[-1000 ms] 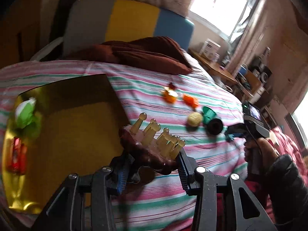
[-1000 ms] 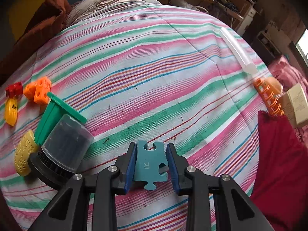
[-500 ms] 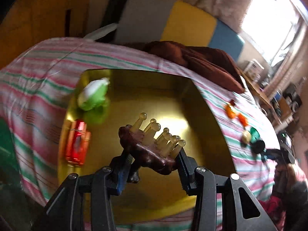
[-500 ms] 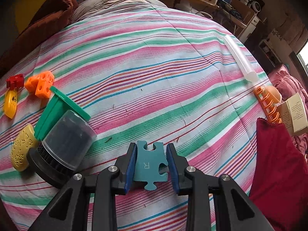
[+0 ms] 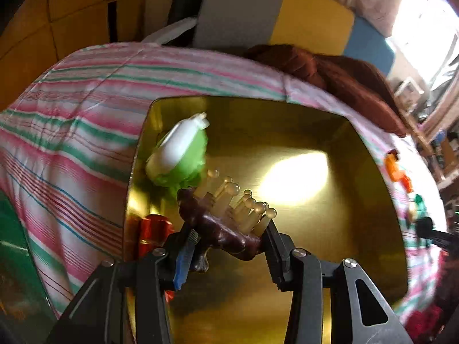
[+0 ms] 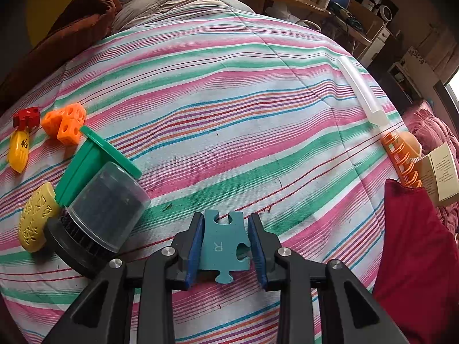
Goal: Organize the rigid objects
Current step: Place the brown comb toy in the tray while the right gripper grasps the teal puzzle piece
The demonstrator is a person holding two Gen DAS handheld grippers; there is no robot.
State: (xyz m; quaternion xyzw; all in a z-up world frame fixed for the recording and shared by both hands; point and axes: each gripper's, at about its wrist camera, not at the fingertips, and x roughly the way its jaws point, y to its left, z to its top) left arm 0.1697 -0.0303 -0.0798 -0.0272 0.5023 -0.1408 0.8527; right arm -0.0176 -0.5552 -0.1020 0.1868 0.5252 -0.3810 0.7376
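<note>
Left gripper (image 5: 226,239) is clamped on a dark brown scalp massager (image 5: 221,223) with amber prongs – hanging over the gold tray (image 5: 330,229). Right gripper (image 6: 223,240) pinches a teal puzzle piece (image 6: 222,243) above the striped bedspread (image 6: 229,114); black lidded brush (image 6: 97,215) nearby.

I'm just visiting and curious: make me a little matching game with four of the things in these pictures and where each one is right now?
Things:
1. brown massage brush
2. teal puzzle piece
3. green and white toy
4. orange block

Places:
A. lying on the striped bedspread
B. lying in the gold tray
C. gripped in the left hand-held gripper
D. gripped in the right hand-held gripper

Pairs: 1-C, 2-D, 3-B, 4-A
</note>
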